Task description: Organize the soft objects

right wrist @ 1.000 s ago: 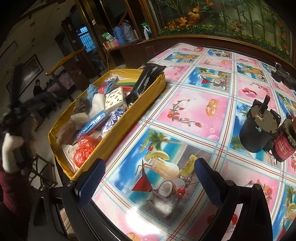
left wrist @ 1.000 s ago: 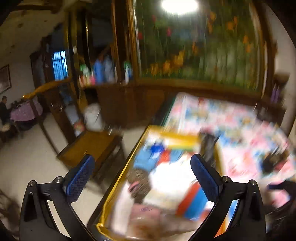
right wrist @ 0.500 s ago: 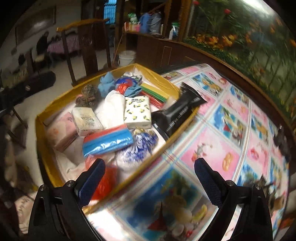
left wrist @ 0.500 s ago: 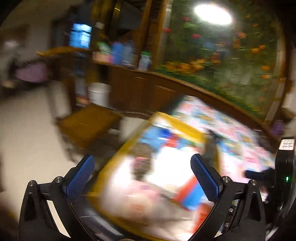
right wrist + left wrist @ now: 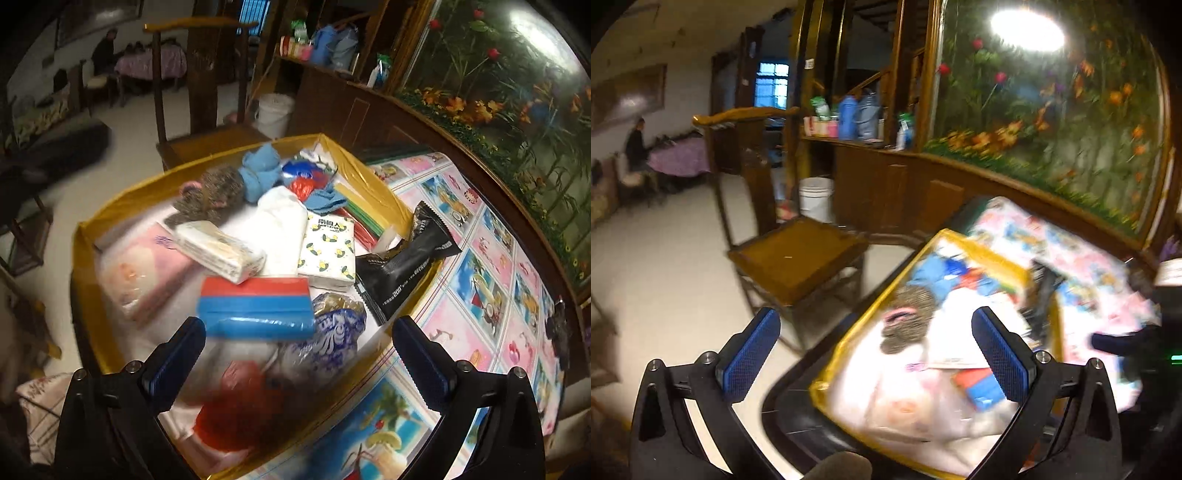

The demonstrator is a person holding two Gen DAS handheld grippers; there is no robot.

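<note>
Both the right gripper (image 5: 297, 363) and the left gripper (image 5: 875, 356) hang with fingers apart, empty, above the yellow-rimmed tray (image 5: 83, 236) of soft goods on the patterned tablecloth (image 5: 491, 280). Nearest in the tray lies a red plastic bag (image 5: 240, 410), then a red-and-blue packet (image 5: 255, 308); farther are a lemon-print tissue pack (image 5: 327, 249), a brown knitted piece (image 5: 214, 190) and blue cloth (image 5: 260, 171). A black foil pouch (image 5: 402, 264) leans over the right rim. Only the left view shows the whole wooden chair seat (image 5: 798, 256); its tray contents are blurred.
</note>
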